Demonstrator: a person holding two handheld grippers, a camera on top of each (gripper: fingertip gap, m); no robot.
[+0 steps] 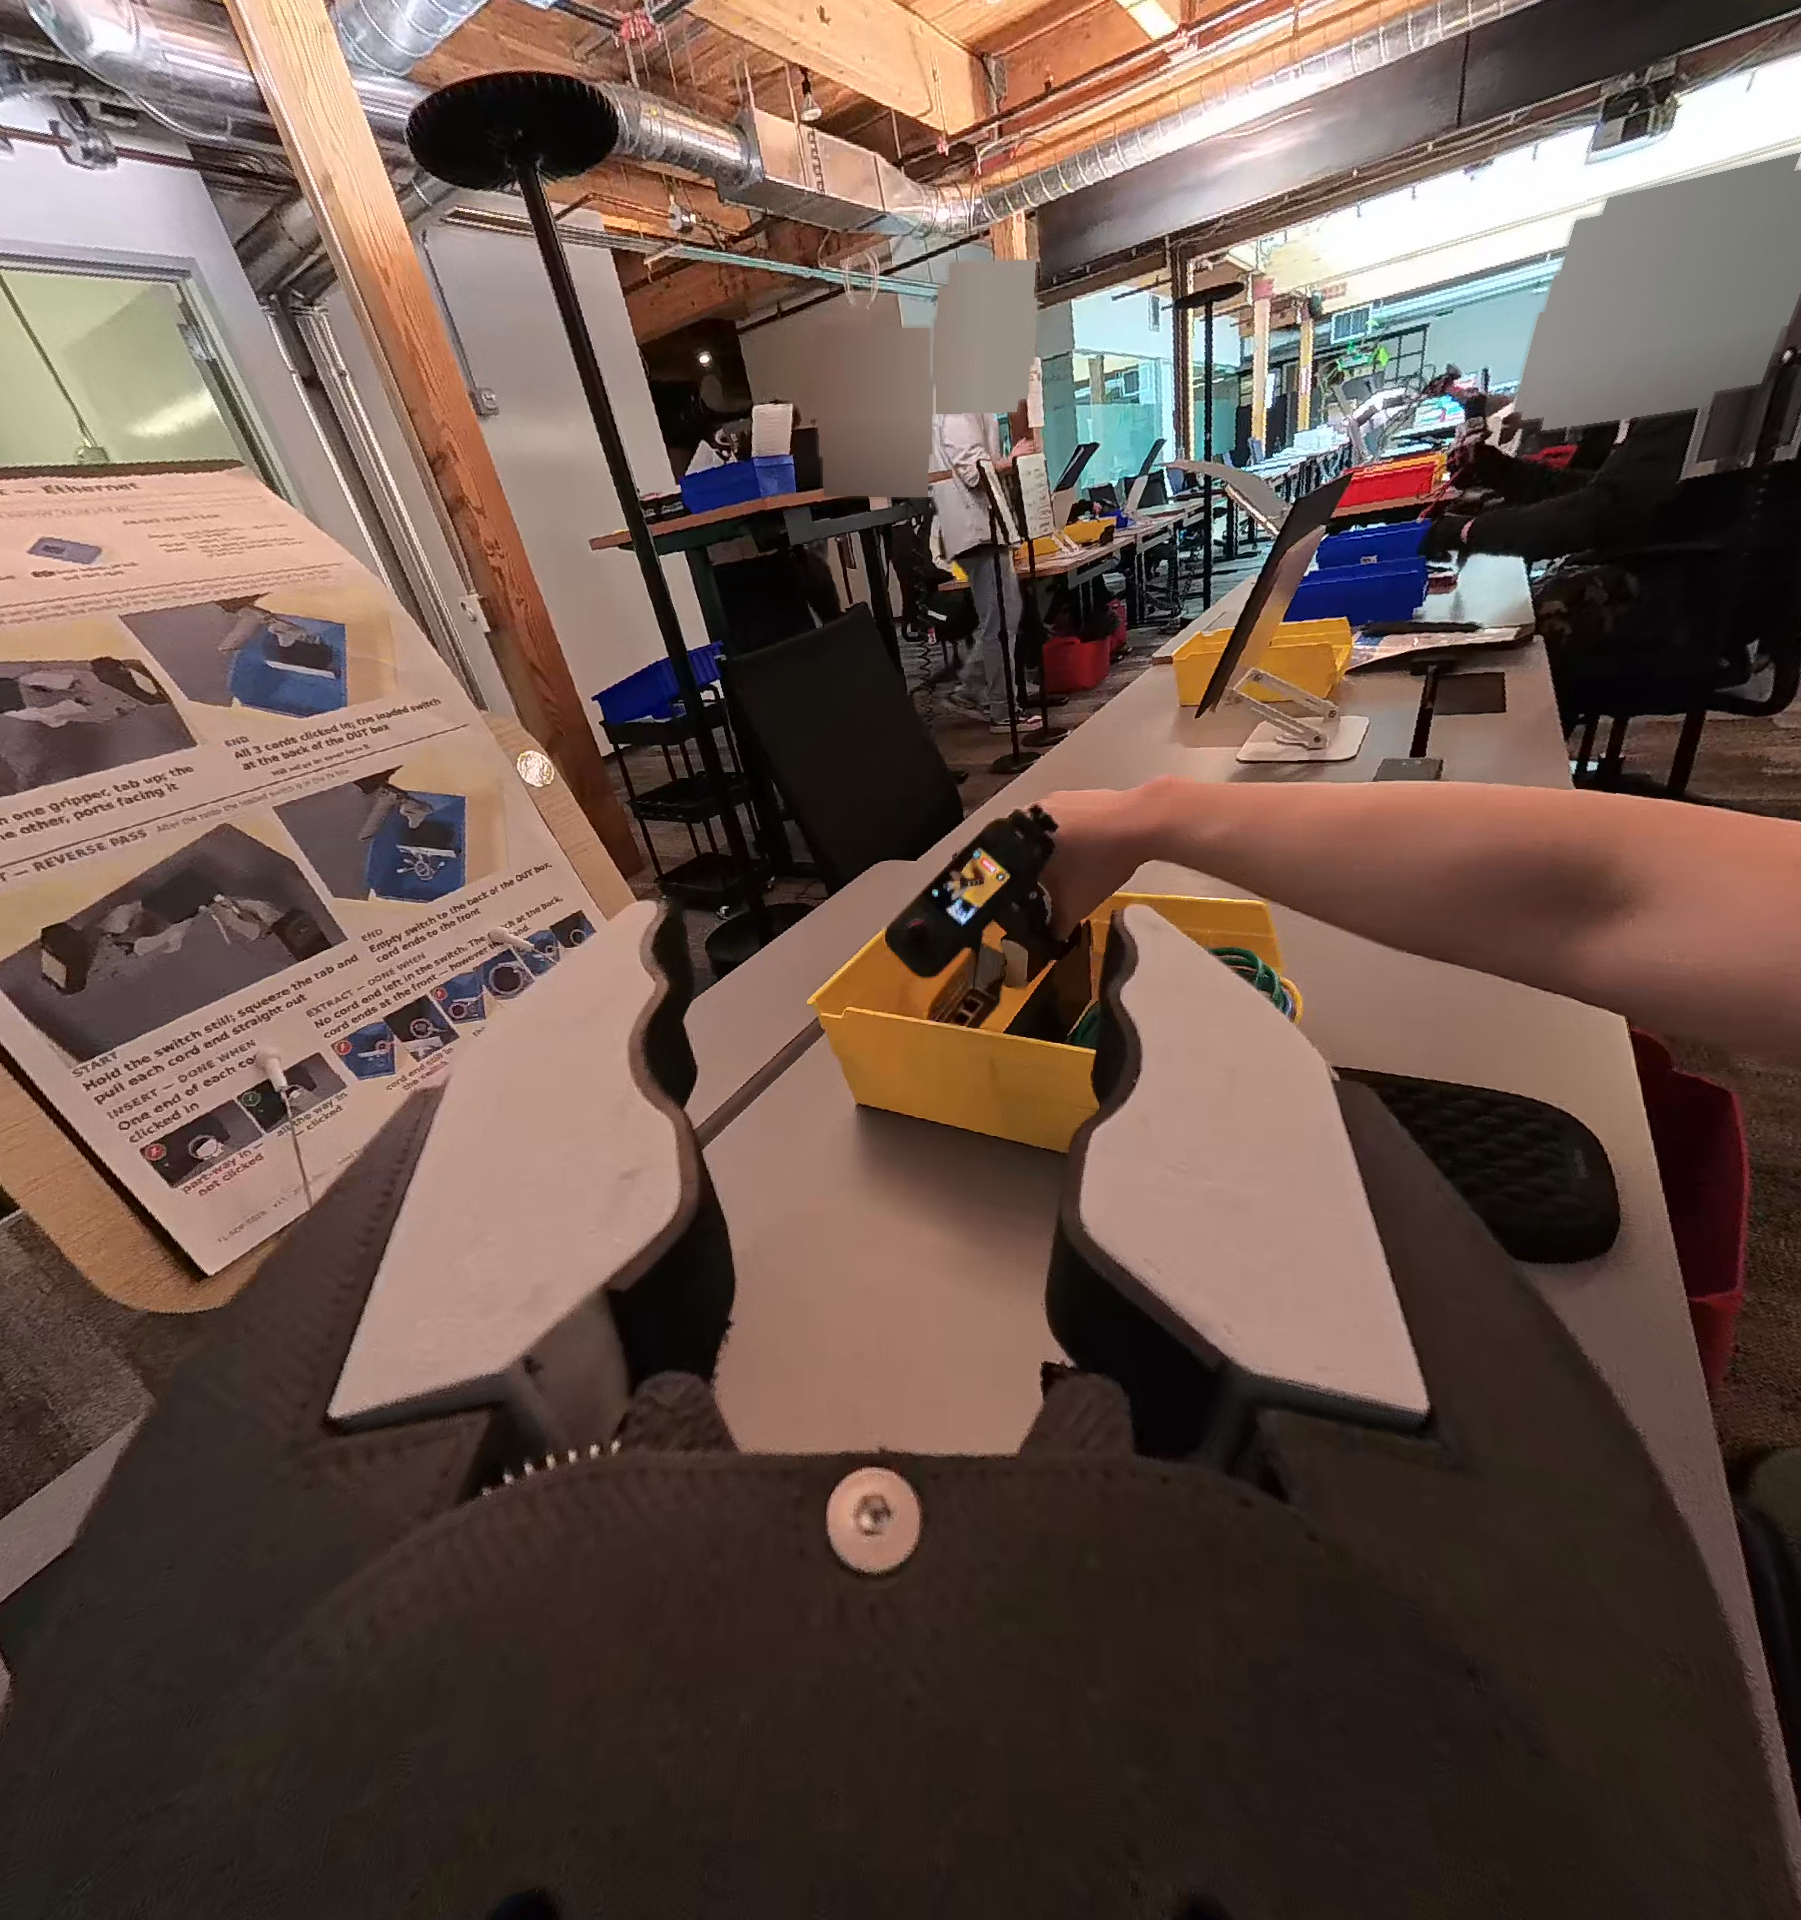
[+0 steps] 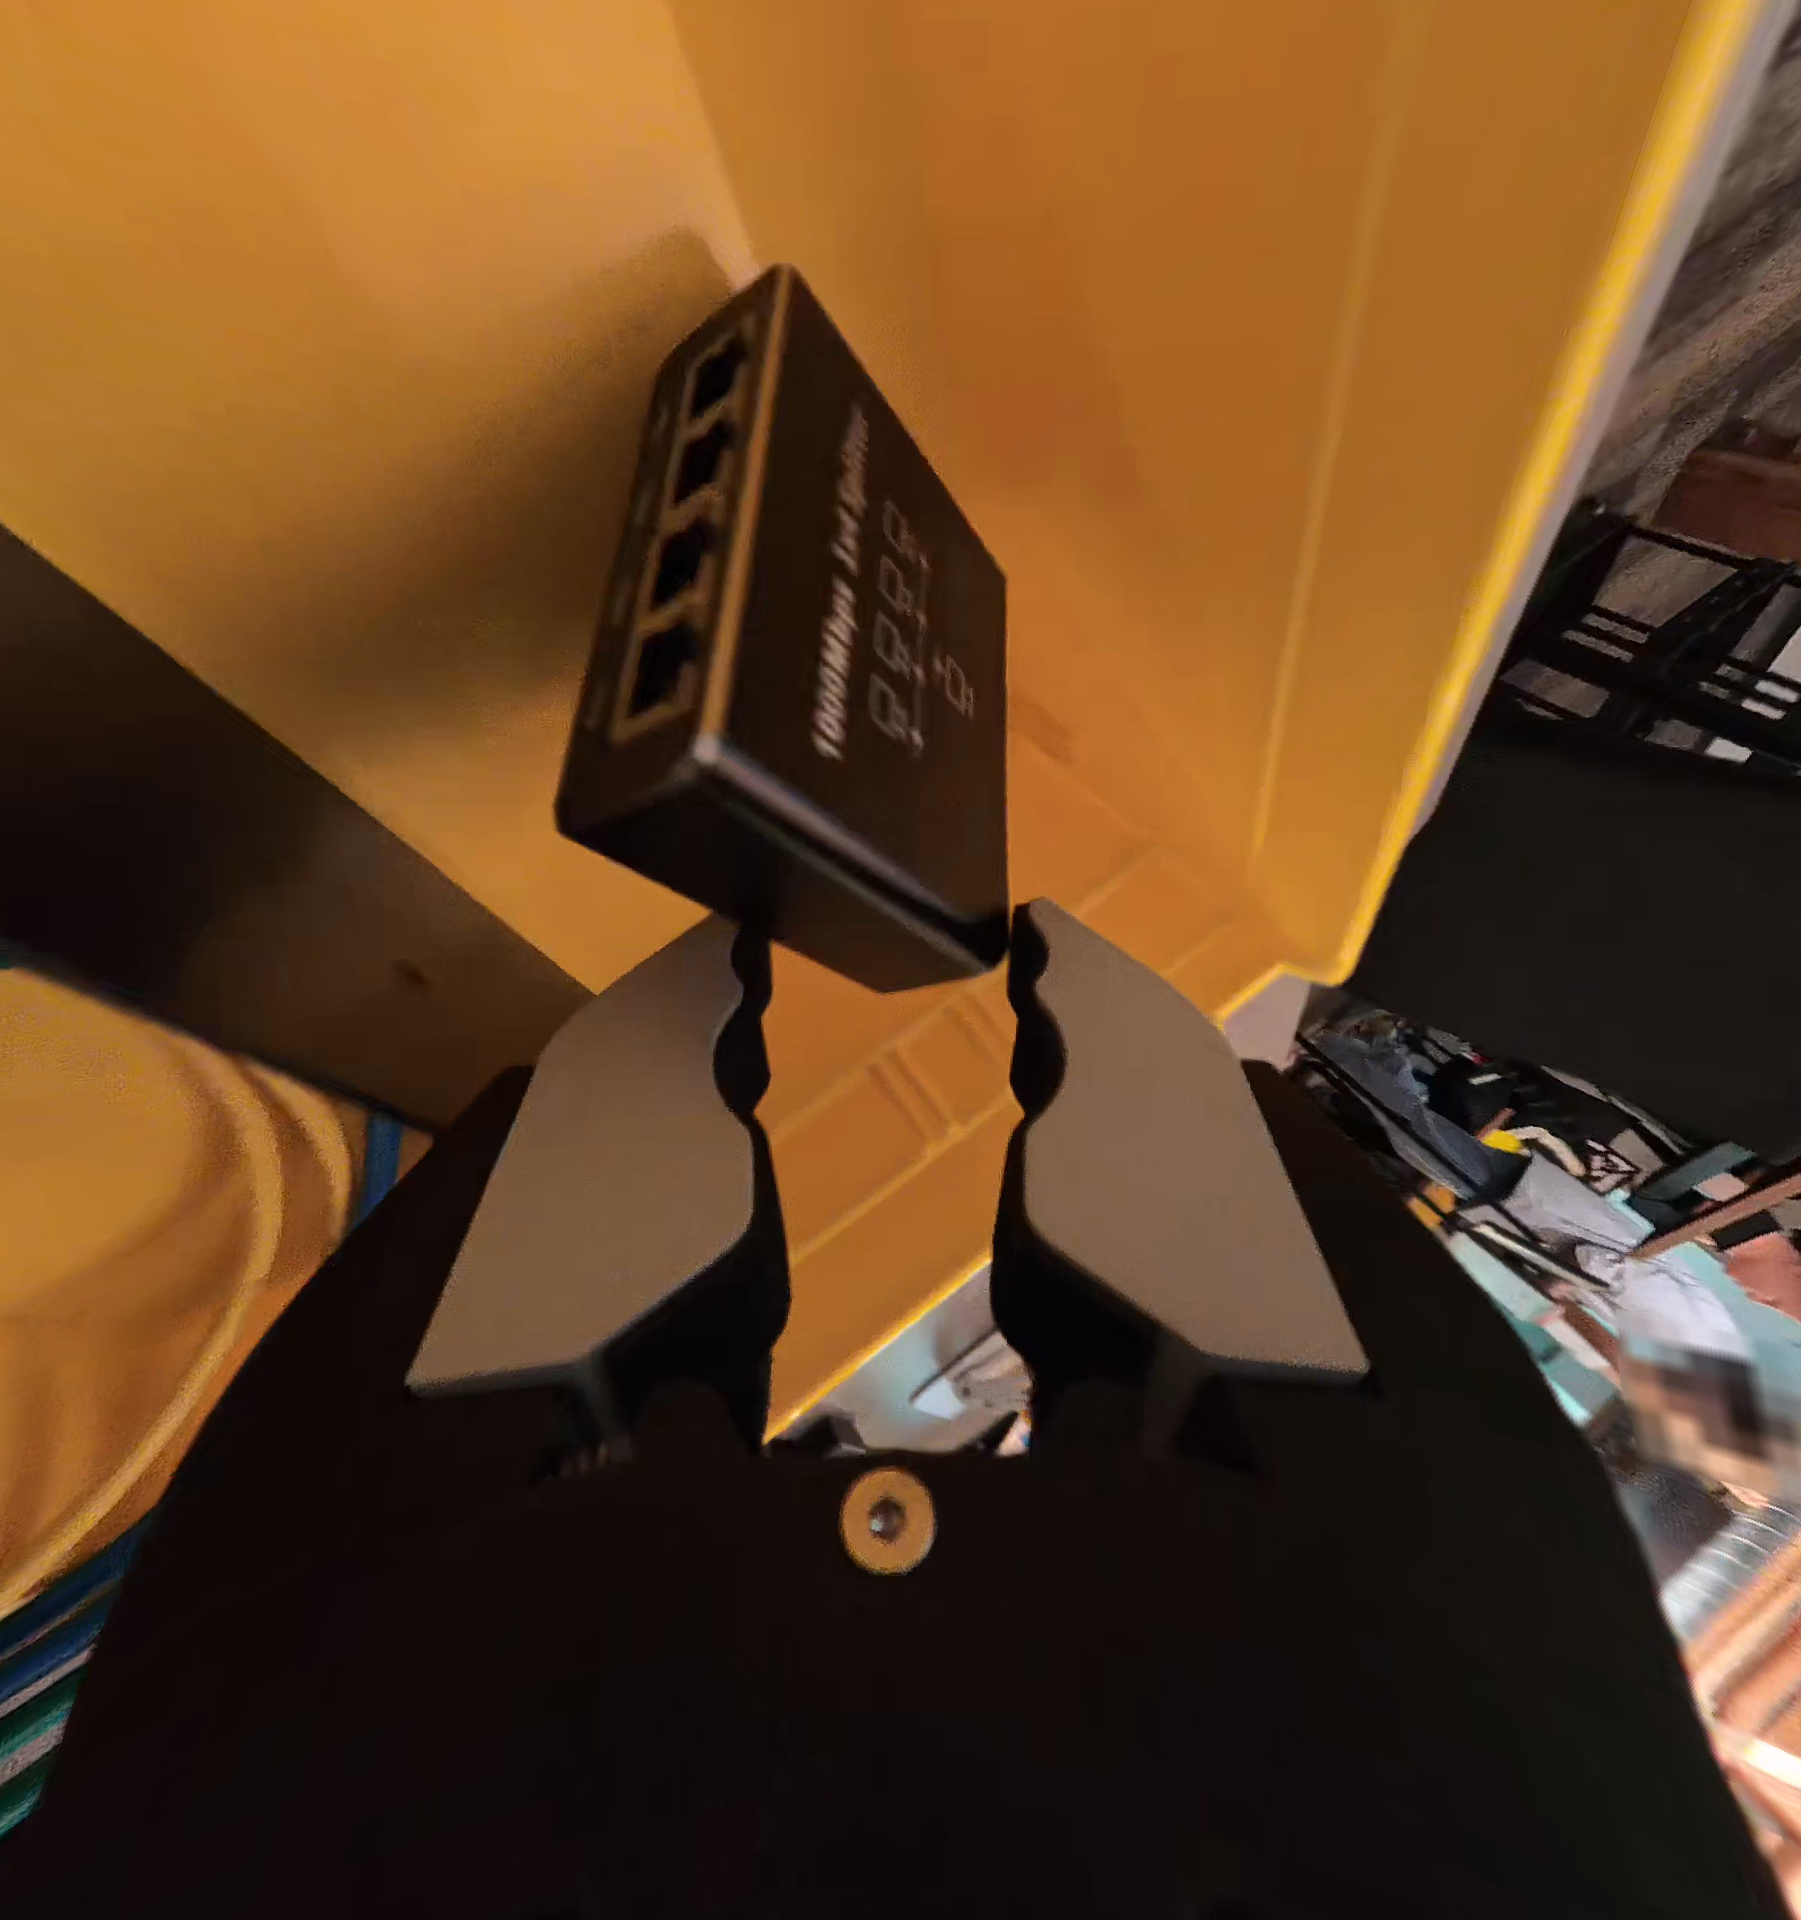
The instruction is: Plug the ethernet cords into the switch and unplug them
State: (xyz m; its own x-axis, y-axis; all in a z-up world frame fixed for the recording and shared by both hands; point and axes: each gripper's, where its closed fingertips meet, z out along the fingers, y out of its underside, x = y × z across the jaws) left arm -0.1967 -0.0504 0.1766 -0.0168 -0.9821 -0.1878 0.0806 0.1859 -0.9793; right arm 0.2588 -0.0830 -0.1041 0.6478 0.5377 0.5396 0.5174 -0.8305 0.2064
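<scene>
- The left gripper (image 1: 880, 1039) hovers above the grey table (image 1: 875, 1247), jaws spread wide, holding nothing.
- The right gripper (image 2: 880, 951) reaches into the yellow bin (image 1: 953, 1070), its fingertips clamping the black switch (image 2: 802, 623) by one end.
- 4 ports show, all unplugged.
- Green cords (image 1: 1244, 961) lie coiled in the bin.

Switch (image 2: 823, 623) — matt black plastic; bin (image 1: 963, 1065) — smooth glossy yellow plastic; table (image 1: 875, 1226) smooth grey.

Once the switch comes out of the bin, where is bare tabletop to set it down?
The grey table is bare between the open left gripper and the yellow bin. Crowded spots: the bin itself, holding the right gripper, switch and cords; the black pad alongside.
</scene>
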